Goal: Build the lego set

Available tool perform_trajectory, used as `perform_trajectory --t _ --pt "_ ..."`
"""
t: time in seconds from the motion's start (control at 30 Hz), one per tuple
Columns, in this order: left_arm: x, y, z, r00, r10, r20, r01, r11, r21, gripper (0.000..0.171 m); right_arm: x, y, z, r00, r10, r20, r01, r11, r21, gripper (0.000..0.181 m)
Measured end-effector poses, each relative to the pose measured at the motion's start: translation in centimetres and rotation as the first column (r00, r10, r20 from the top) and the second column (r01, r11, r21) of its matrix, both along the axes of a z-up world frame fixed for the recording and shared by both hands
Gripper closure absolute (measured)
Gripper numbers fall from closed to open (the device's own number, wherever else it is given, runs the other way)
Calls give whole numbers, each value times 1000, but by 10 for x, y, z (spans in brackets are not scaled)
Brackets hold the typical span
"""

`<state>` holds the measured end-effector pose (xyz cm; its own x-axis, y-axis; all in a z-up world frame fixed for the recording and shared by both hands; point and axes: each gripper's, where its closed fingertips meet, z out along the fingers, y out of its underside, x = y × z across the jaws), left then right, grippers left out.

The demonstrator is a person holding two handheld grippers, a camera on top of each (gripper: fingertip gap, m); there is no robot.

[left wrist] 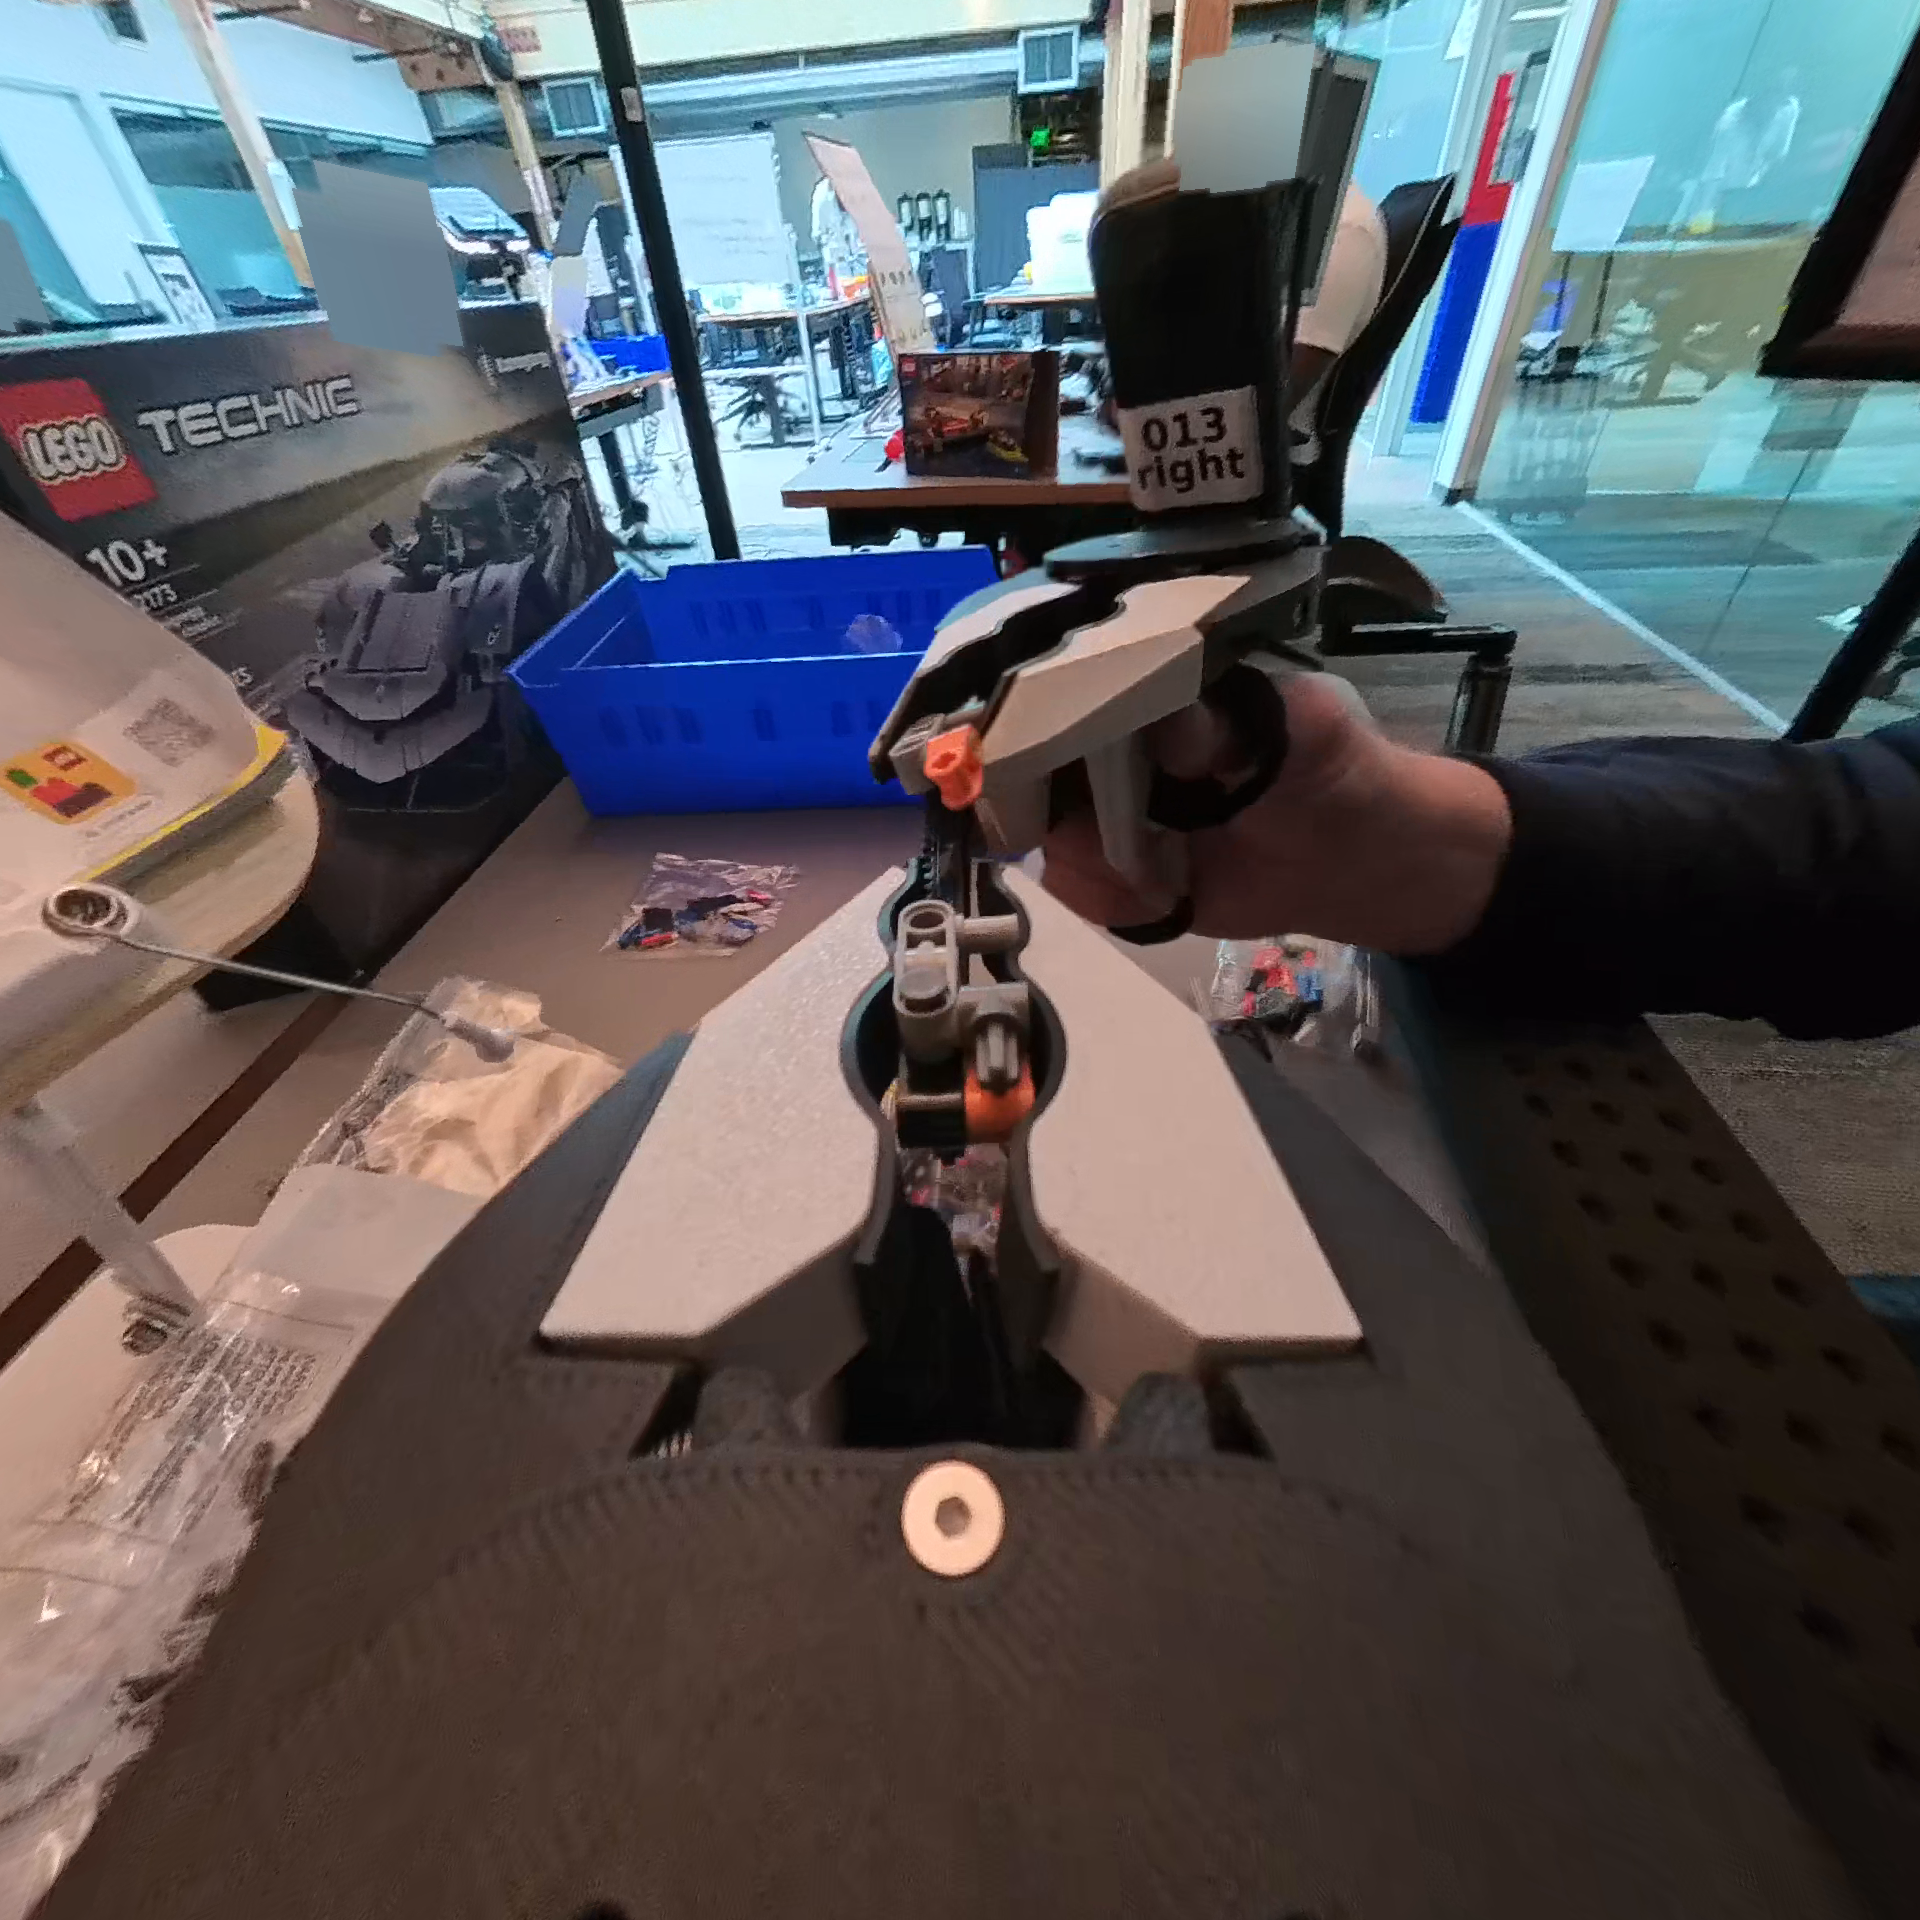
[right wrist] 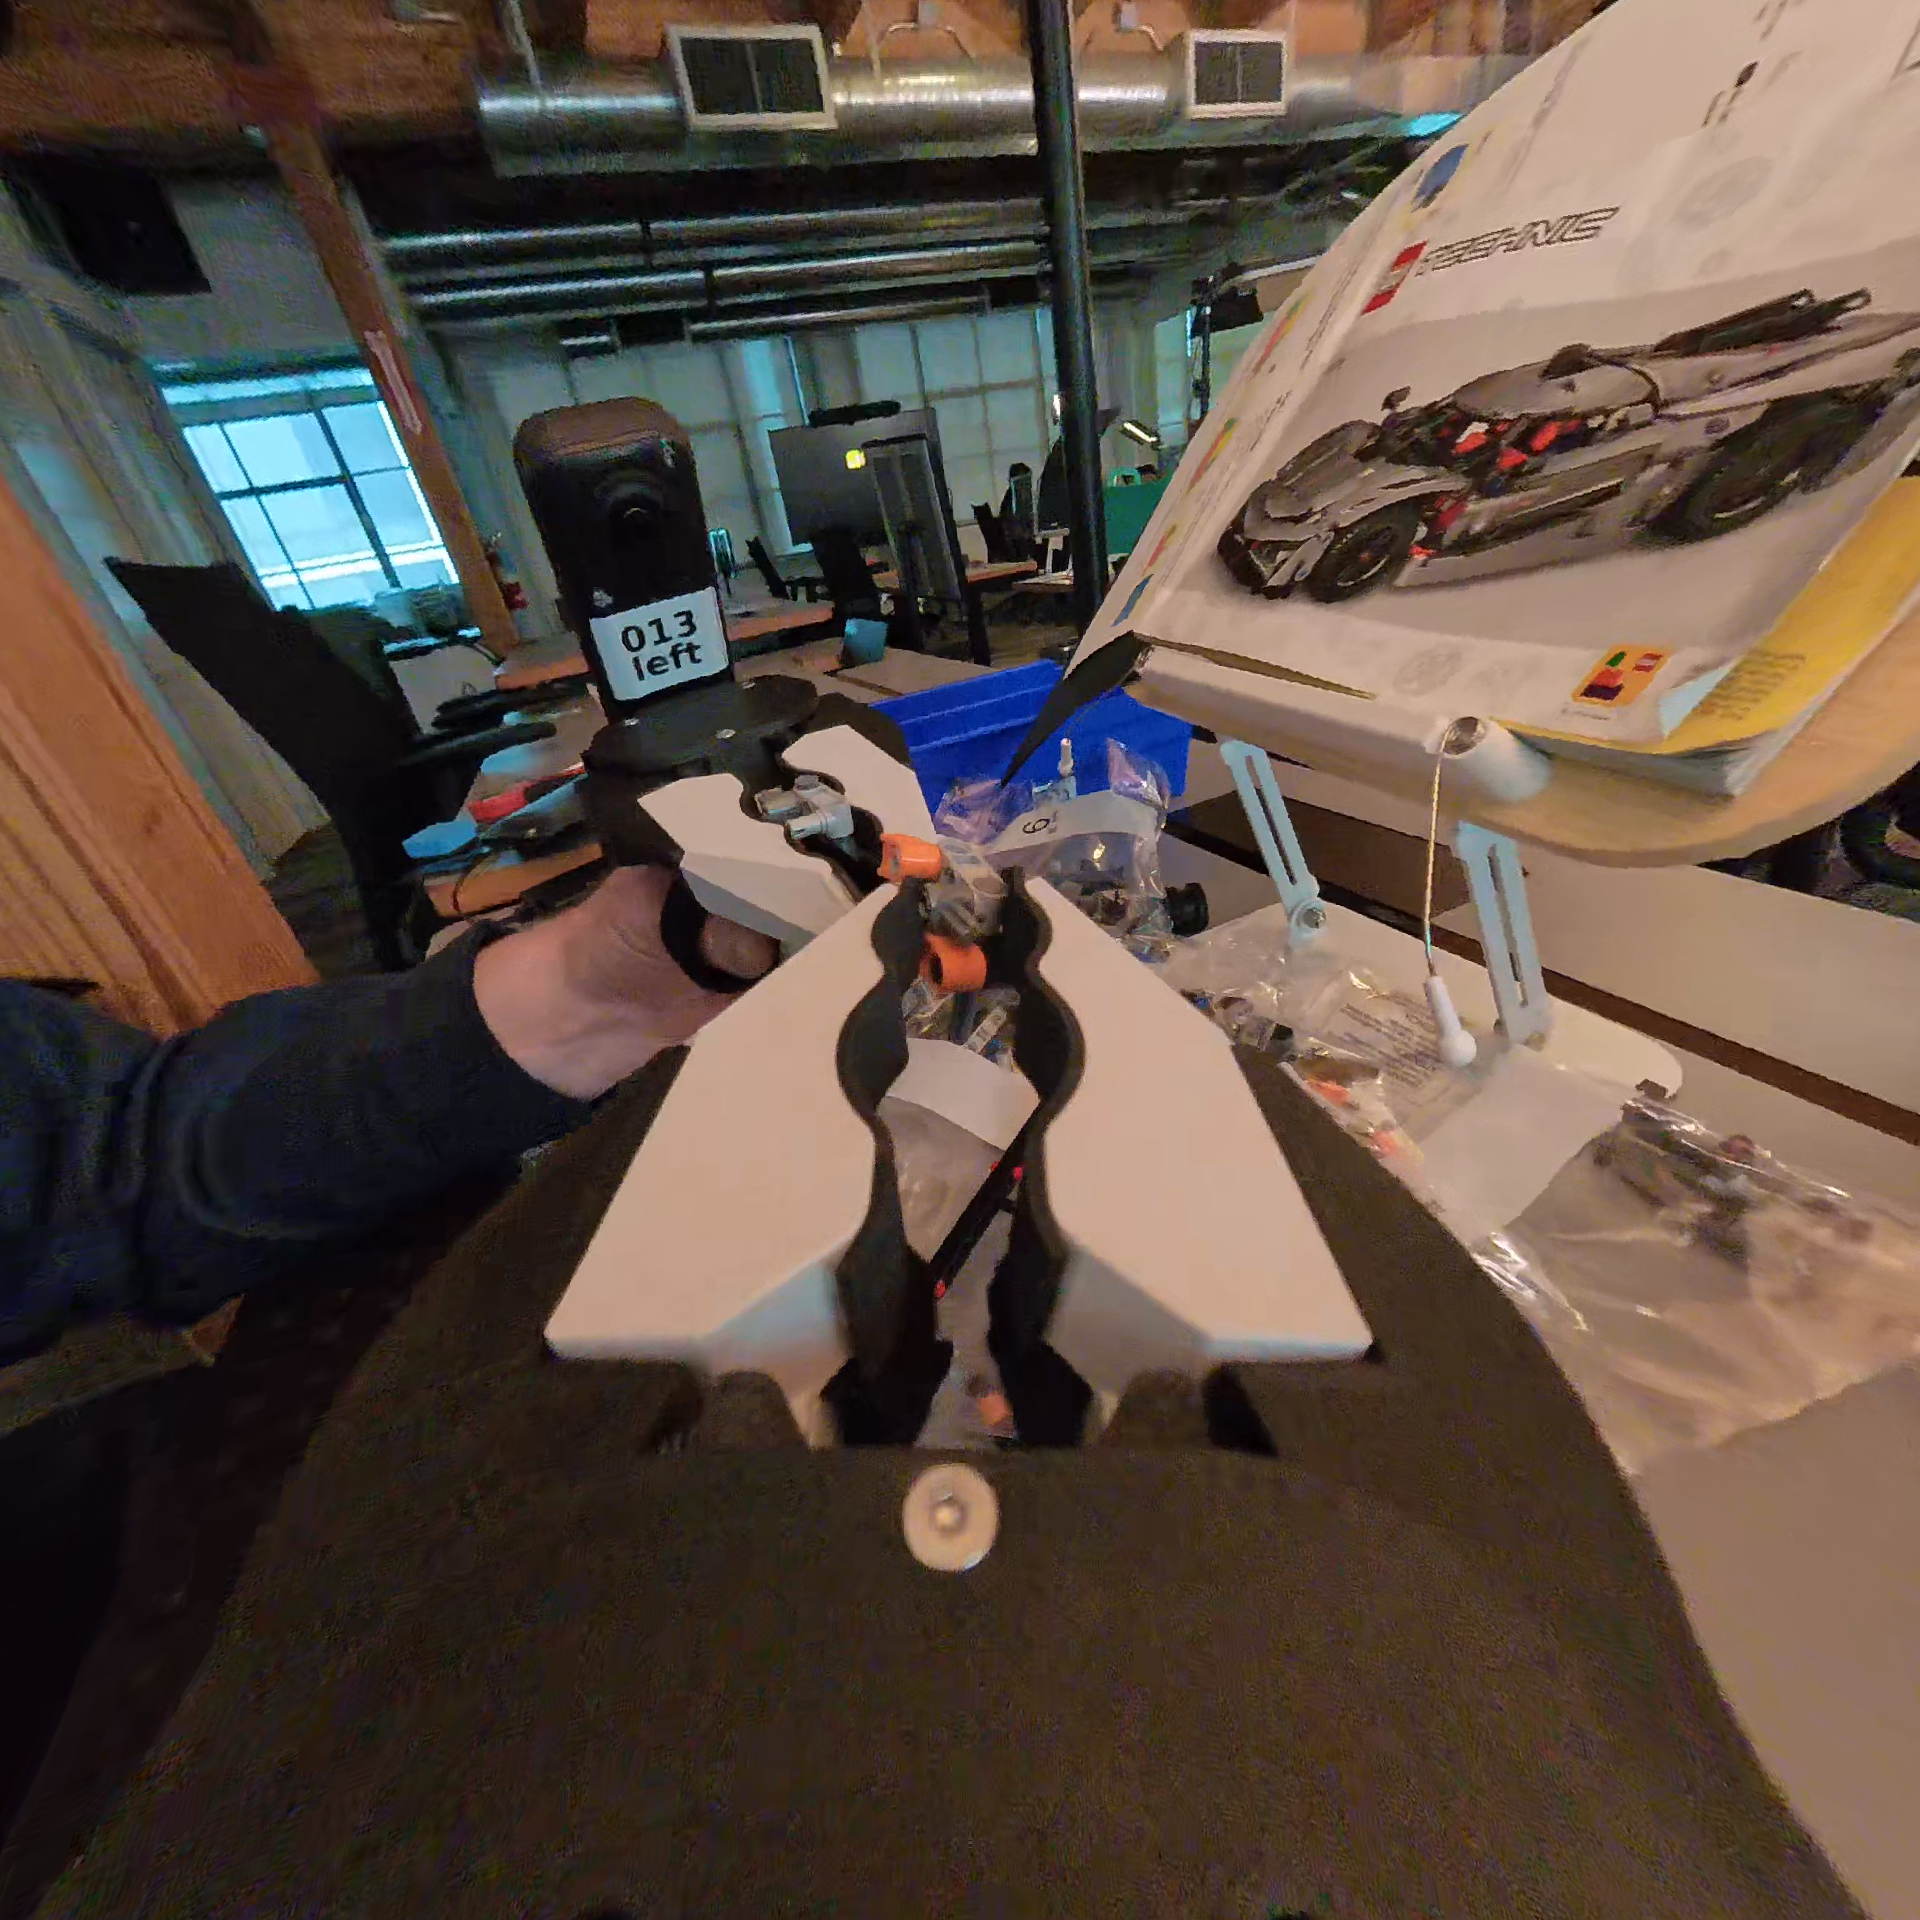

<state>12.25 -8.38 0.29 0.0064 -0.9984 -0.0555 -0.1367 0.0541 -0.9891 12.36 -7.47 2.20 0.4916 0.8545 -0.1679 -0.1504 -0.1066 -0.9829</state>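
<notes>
Right tongs (right wrist: 948, 914) pinch a small orange-and-grey lego piece (right wrist: 954, 961) at their tips, meeting the left tongs (right wrist: 831, 805), which are closed on a grey assembly (right wrist: 816, 810) with an orange connector (right wrist: 909, 857); whether the two pieces already touch is hard to tell. A hand (right wrist: 597, 982) in a dark sleeve grips the left tool. Behind, clear bags of parts (right wrist: 1049, 842) lie on the tabletop (right wrist: 1766, 1507) before a blue bin (right wrist: 997, 707). At right, an instruction booklet (right wrist: 1507, 416) picturing a grey car rests tilted on a wooden stand (right wrist: 1662, 821) with white legs.
</notes>
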Motion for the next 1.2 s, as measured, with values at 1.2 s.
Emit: perform_trajectory --t 1.2 --pt "0 6 1 994 -37 102 61 969 -238 161 14 -6 -7 938 -136 318 64 972 226 172"
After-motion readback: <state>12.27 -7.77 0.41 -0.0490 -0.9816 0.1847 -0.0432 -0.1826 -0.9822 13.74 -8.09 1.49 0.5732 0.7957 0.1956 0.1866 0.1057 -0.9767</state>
